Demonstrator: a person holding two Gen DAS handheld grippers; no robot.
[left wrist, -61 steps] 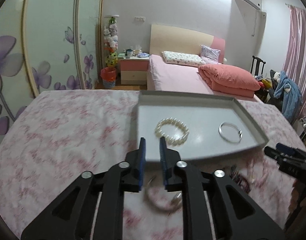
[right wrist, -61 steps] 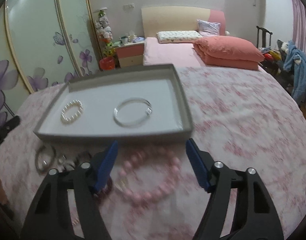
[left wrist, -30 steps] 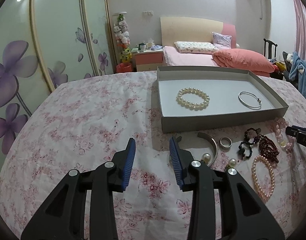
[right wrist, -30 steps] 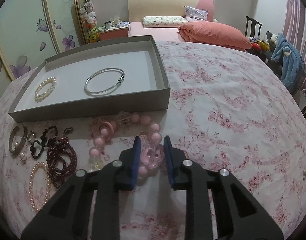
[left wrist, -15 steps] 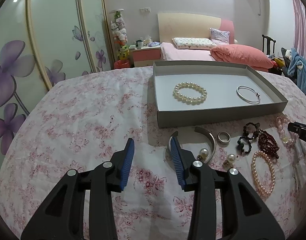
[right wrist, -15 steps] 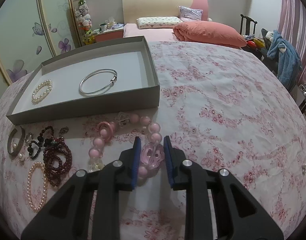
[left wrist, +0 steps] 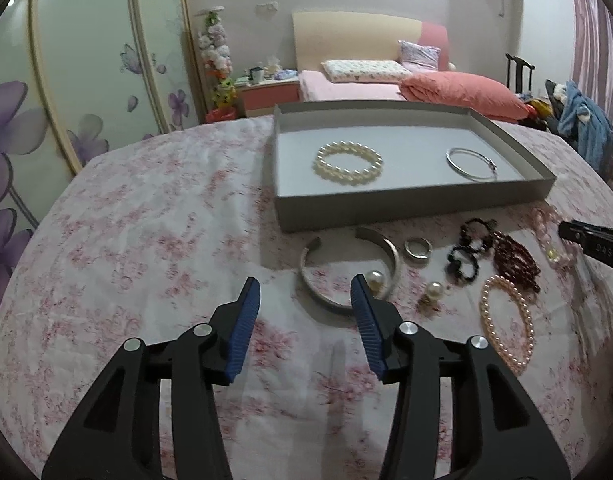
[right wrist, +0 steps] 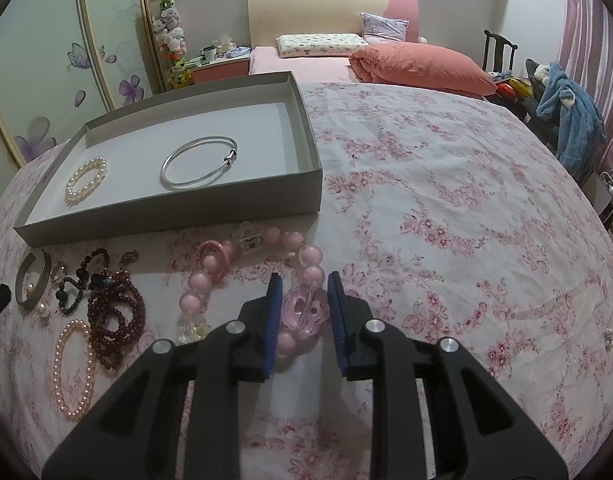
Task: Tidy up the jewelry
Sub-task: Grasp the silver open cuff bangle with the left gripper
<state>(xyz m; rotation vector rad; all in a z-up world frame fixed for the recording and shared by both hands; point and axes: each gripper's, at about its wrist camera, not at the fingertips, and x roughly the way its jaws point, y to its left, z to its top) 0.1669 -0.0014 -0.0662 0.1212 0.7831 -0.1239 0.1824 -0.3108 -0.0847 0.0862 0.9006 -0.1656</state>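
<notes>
At the right edge of my left wrist view, the black tip of the other gripper is cut off and covers part of the pink bead necklace. The small items on the pink bedside cabinet are too small for me to identify.

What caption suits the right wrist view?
Right gripper clamps a pink bead bracelet on the floral cloth, near the grey tray.
</notes>
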